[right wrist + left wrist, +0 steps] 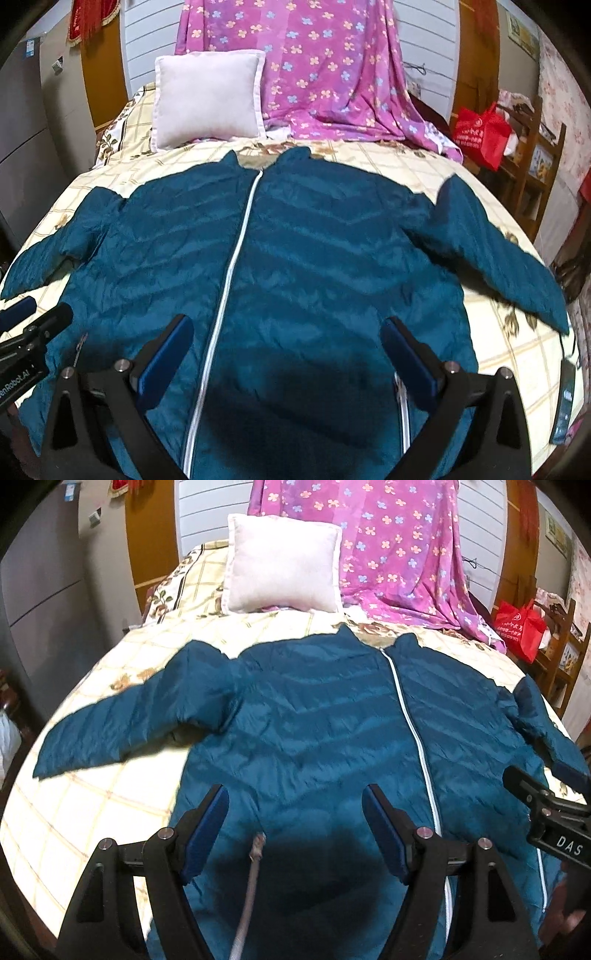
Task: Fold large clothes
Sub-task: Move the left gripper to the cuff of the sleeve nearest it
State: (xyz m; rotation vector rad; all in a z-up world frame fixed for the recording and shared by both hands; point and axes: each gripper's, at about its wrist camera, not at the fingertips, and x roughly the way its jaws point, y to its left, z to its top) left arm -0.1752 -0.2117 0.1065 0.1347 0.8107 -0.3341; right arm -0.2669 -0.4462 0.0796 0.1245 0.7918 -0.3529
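A teal quilted jacket (pixel 317 716) lies flat and front up on the bed, zipped with a white zipper (pixel 410 716), both sleeves spread out to the sides. It also shows in the right wrist view (pixel 295 240). My left gripper (pixel 295 812) is open and empty above the jacket's lower left part. My right gripper (pixel 288 343) is open and empty above the jacket's lower right part. The right gripper also shows at the right edge of the left wrist view (pixel 546 812), and the left gripper at the left edge of the right wrist view (pixel 29 332).
The bed has a cream checked floral cover (pixel 103 812). A white pillow (pixel 280 565) and a pink flowered sheet (pixel 399 554) are at the head. A red bag (pixel 484 133) sits on wooden shelves at right. A phone (pixel 563 402) lies on the bed's right edge.
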